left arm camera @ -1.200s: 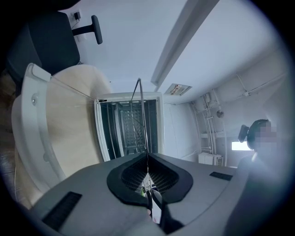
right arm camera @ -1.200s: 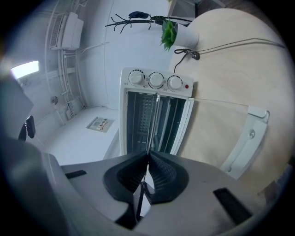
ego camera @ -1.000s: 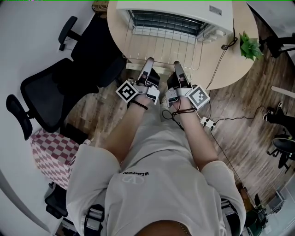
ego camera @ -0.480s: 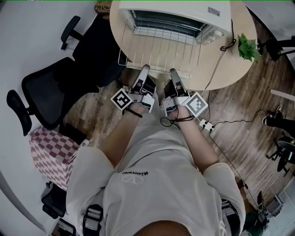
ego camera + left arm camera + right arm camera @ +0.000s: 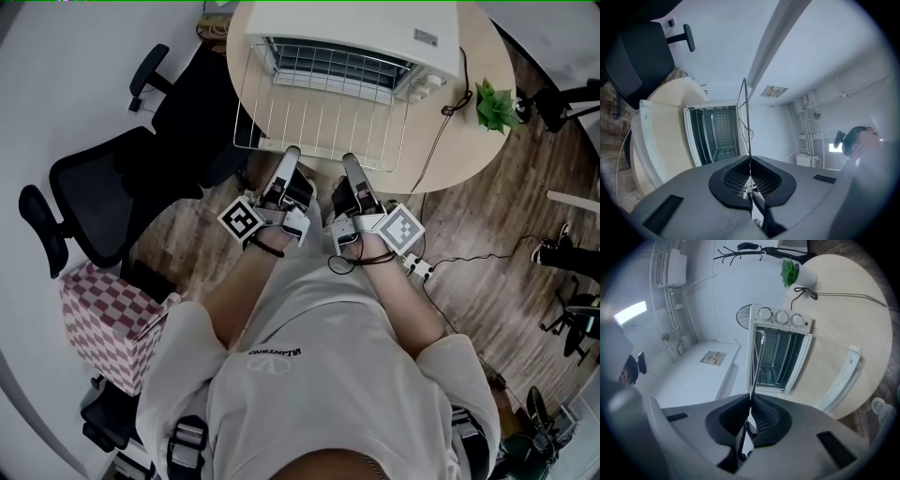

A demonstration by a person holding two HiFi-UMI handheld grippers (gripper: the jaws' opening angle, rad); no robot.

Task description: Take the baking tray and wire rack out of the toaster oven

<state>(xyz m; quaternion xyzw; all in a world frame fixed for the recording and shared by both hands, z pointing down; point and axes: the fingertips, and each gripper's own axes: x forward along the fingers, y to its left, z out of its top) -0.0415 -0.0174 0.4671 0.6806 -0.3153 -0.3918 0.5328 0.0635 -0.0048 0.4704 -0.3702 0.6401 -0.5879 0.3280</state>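
both hand-held grippers are closed on the wire rack (image 5: 323,114): the left hand-held gripper (image 5: 291,157) pinches the rack's near edge left of the middle, and the right hand-held gripper (image 5: 348,161) pinches it just right of the middle. in the left gripper view the jaws of the left hand-held gripper (image 5: 749,165) meet on a thin wire of the rack (image 5: 746,119), seen edge-on. the right gripper view shows the same, with the right hand-held gripper (image 5: 750,405) pressed together on the rack's wire (image 5: 757,359)

the two forearms reach forward side by side from the torso, close together and roughly parallel, with the marker cubes turned outward and up. both hand-held grippers point at the toaster oven (image 5: 375,33) across the bench (image 5: 473,141)

the rack is held roughly level above the oven's lowered door (image 5: 843,376), its far edge at the oven's mouth; whether it is fully out i cannot tell. its near edge lies about over the bench's near rim, and its left corner overhangs the rim toward the black office chair (image 5: 103,183). a cable (image 5: 436,136) runs off the bench just right of the rack, and a small potted plant (image 5: 494,103) stands farther right. wooden floor lies open around the person's legs, with a checkered box (image 5: 103,319) off to the left
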